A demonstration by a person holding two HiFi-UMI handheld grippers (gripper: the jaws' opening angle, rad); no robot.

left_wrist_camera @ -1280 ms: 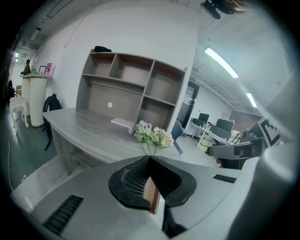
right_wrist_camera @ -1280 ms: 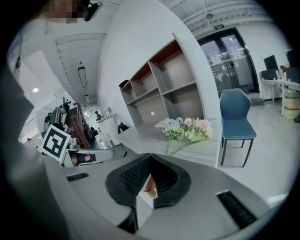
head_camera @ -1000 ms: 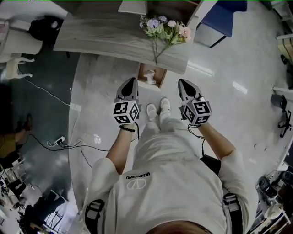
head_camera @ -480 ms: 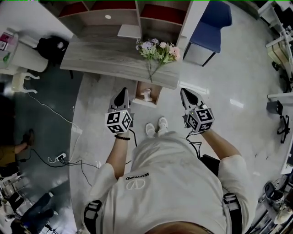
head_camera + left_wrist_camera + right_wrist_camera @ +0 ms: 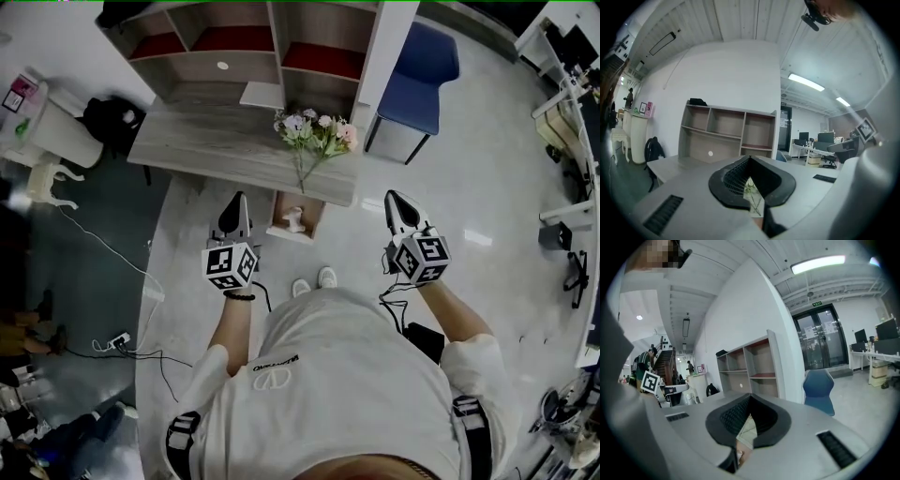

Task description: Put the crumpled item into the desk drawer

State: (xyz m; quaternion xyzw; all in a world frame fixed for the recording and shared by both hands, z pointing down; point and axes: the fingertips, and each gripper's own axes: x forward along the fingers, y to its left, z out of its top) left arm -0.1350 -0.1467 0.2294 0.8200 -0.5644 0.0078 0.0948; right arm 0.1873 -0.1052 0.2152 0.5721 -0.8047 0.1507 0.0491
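A white crumpled item (image 5: 293, 219) lies inside the open wooden desk drawer (image 5: 318, 222), under the front edge of the grey desk (image 5: 206, 145). My left gripper (image 5: 234, 199) is held in the air to the left of the drawer, shut with nothing in it. To the drawer's right hangs my right gripper (image 5: 394, 198), also shut and empty. In the left gripper view the jaws (image 5: 751, 161) meet at their tips and point towards the shelf unit (image 5: 726, 136). The right gripper view shows its jaws (image 5: 749, 399) closed the same way.
A bunch of flowers (image 5: 314, 131) lies on the desk's right end. A shelf unit (image 5: 244, 47) stands behind the desk and a blue chair (image 5: 417, 75) to its right. Cables (image 5: 122, 342) trail over the floor on the left. Office desks stand at the far right.
Both grippers have risen and moved further apart. The desk and drawer now look smaller and farther below. Both stay shut and empty.
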